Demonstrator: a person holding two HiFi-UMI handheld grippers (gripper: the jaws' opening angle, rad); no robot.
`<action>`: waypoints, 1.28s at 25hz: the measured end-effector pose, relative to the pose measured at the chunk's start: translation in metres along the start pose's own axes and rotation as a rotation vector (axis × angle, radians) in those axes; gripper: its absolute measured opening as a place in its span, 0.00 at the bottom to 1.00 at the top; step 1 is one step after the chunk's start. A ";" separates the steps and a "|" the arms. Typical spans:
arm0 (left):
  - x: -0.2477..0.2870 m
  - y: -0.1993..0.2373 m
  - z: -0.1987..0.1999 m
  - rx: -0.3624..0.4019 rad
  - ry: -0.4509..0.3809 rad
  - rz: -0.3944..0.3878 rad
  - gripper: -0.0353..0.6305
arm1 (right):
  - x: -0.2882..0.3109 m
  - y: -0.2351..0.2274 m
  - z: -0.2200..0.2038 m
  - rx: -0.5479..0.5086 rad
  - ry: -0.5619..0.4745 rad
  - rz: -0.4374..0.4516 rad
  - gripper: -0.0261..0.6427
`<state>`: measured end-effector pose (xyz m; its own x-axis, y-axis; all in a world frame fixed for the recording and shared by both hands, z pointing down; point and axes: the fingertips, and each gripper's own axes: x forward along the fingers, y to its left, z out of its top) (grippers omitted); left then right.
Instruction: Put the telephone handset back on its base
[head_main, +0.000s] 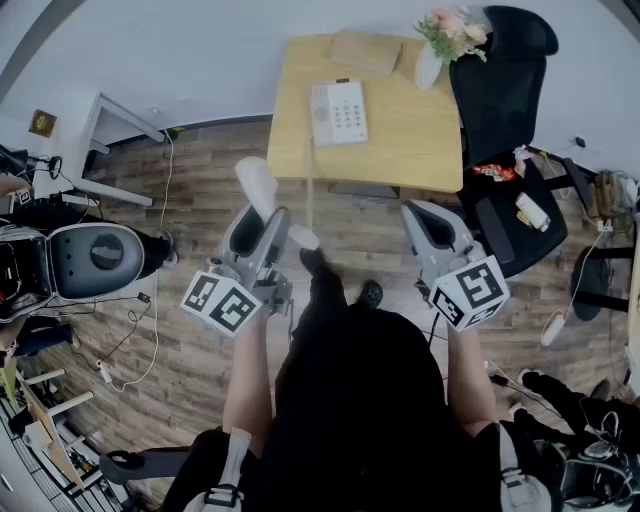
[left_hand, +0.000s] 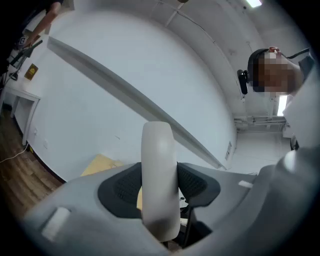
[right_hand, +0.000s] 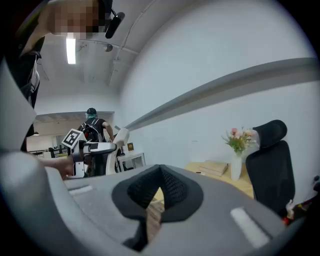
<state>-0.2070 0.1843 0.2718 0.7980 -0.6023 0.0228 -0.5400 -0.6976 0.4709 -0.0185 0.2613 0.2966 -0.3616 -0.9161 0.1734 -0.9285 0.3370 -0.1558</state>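
Head view: the left gripper (head_main: 268, 232) carries the handset (head_main: 258, 185) upright; its base (head_main: 338, 112) sits on the desk (head_main: 420, 130) at twelve o'clock.
Left gripper view: the pads pinch the handset's middle, probably for balance.
Right gripper view: the right gripper (right_hand: 160, 171) is empty, its jaws pressed together.

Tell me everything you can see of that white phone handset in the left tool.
The handset is a smooth, off-white bar with rounded ends, plastic by the look of it. The left tool is shut on it, dark pads pressing both sides, with an end sticking out each way. It hangs in the air above the wooden floor, short of the desk and apart from its base. A thin cord seems to run between them.
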 end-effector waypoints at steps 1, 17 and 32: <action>0.000 -0.003 0.000 0.006 0.000 -0.003 0.38 | -0.002 0.001 0.001 -0.002 -0.002 0.002 0.04; -0.002 0.006 -0.010 -0.002 0.030 0.026 0.38 | 0.005 0.002 -0.004 0.042 0.002 0.027 0.04; 0.051 0.081 0.028 0.006 0.078 -0.063 0.38 | 0.093 0.002 0.028 0.040 -0.020 0.005 0.04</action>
<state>-0.2180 0.0864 0.2870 0.8485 -0.5255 0.0623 -0.4899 -0.7353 0.4683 -0.0520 0.1708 0.2850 -0.3638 -0.9188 0.1531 -0.9226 0.3327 -0.1955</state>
